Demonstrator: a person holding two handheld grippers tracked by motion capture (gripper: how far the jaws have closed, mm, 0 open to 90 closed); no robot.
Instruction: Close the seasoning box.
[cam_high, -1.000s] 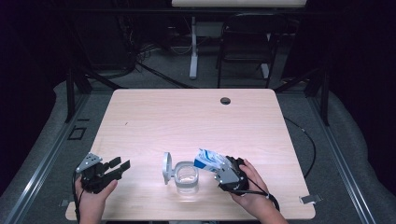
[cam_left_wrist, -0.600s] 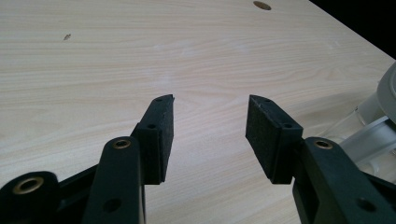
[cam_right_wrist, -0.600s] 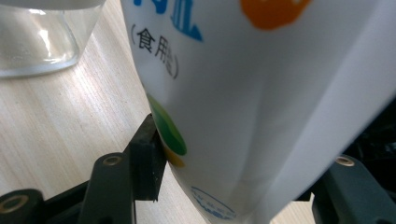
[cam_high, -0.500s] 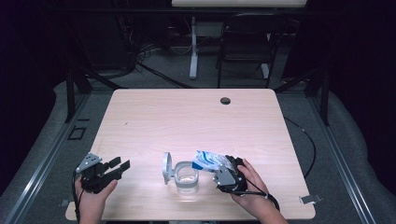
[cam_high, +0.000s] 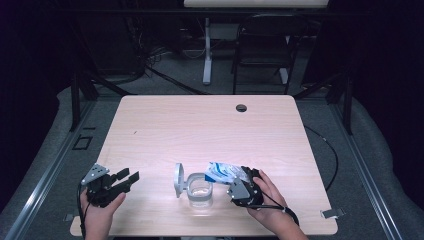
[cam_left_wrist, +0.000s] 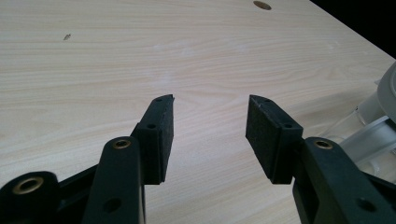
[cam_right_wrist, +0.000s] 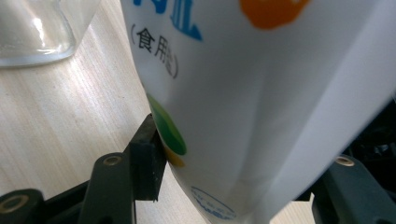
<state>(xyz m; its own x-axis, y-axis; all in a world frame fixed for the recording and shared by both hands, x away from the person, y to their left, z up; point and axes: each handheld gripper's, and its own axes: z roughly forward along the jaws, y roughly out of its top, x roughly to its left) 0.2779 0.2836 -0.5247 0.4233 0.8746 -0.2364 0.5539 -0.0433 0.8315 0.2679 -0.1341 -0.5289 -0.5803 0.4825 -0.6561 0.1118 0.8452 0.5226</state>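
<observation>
Since the earlier frames we see the white and blue pouch (cam_high: 223, 173) tipped a little lower toward the glass jar (cam_high: 200, 189), while our left gripper (cam_high: 124, 180) has kept its place. We hold the pouch in the right gripper (cam_high: 243, 176), whose fingers (cam_right_wrist: 147, 161) are clamped on its lower end; in the right gripper view the pouch (cam_right_wrist: 261, 93) carries blue printed characters, an orange patch and a green patch, and the base of the jar (cam_right_wrist: 37, 28) stands on the counter (cam_right_wrist: 60, 121) just beside it. In the high view the pouch's far end reaches over the rim of the jar, which stands near the front edge of the counter (cam_high: 200, 125). The jar's hinged lid (cam_high: 178, 179) stands open on the side away from the pouch. Our left gripper hovers well apart from the jar, on the lid's side, its fingers (cam_left_wrist: 159, 133) spread wide with nothing between them.
</observation>
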